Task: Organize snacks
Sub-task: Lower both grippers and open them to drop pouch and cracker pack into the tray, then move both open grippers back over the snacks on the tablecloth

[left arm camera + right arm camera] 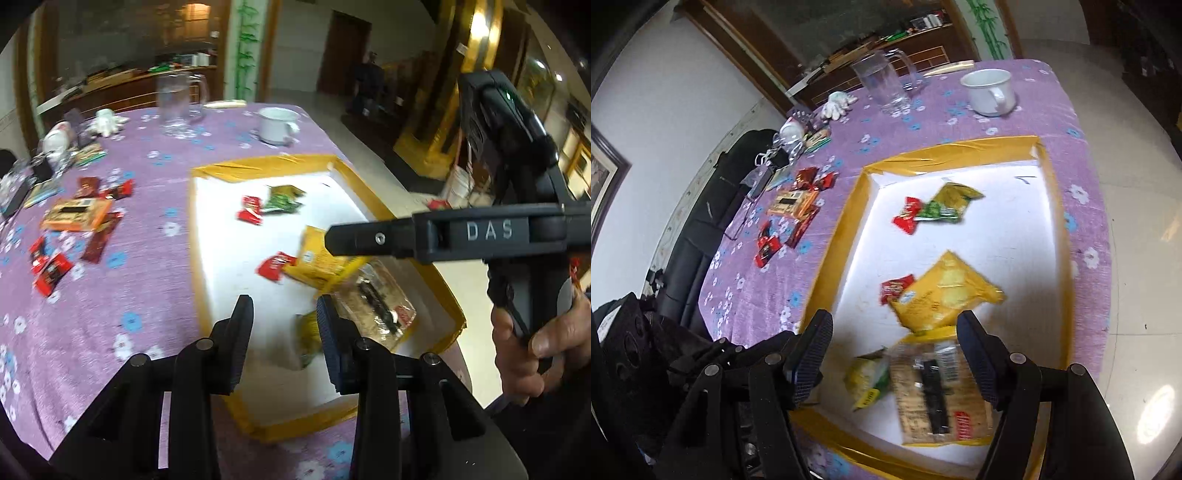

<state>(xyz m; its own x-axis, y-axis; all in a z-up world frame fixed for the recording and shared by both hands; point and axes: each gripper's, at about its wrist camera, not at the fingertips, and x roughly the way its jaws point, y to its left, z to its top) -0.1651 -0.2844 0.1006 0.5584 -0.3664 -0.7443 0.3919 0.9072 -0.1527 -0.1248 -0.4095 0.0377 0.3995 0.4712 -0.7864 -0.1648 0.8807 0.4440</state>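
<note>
Left wrist — right tool (332,240) crosses tray (273,164) | mug (277,125) behind

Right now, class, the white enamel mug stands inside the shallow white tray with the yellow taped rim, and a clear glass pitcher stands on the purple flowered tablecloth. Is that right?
Not quite. The white enamel mug stands on the purple flowered tablecloth, outside and beyond the shallow white tray with the yellow taped rim. The clear glass pitcher does stand on the cloth. The right wrist view shows it.

Snack packets (945,299) scattered flat in white tray (1015,229); others (74,218) on cloth.
</note>
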